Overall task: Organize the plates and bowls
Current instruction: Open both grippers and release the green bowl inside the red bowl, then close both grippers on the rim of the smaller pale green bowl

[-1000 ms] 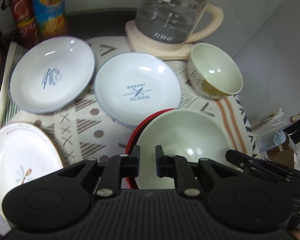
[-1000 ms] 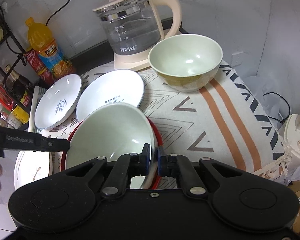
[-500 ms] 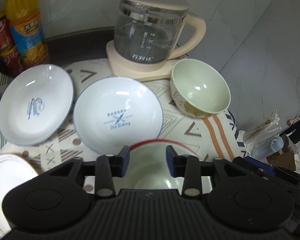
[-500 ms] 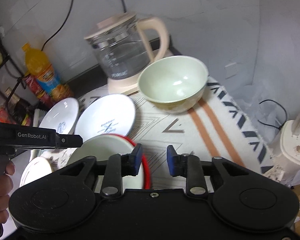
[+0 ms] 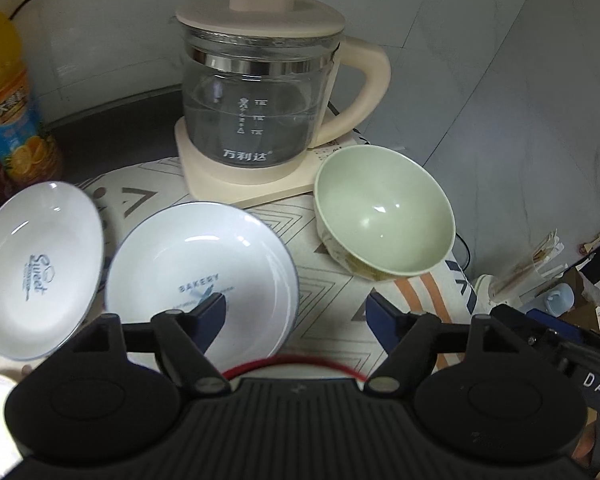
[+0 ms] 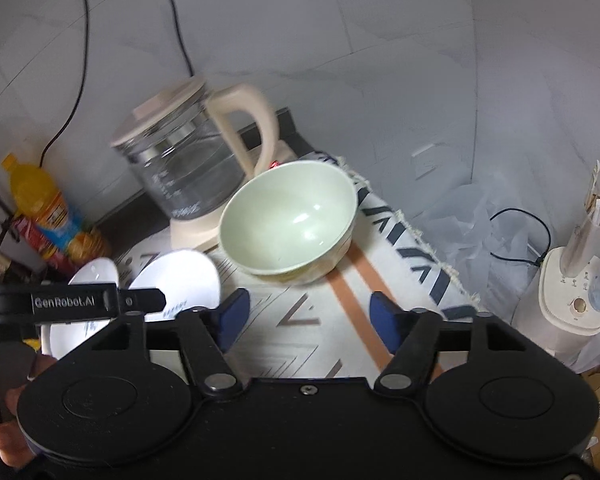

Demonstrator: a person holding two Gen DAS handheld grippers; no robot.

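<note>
Left gripper: jaws spread and opening, nothing pinched between them; patterned cloth showed in the gap. A red-rimmed dish lay just under the gripper body, only its rim arc visible.

Right gripper: jaws likewise apart and opening, empty, over the striped part of the cloth.

On the counter, a pale green bowl stood upright on the cloth, just beside the base of a glass kettle with a cream lid and handle. A white plate marked "BAKERY" lay left of the bowl, its near edge partly behind the left jaw. A second white plate marked "Sweet" lay further left, close beside the first. An orange drink bottle stood at the far left by the wall.
</note>
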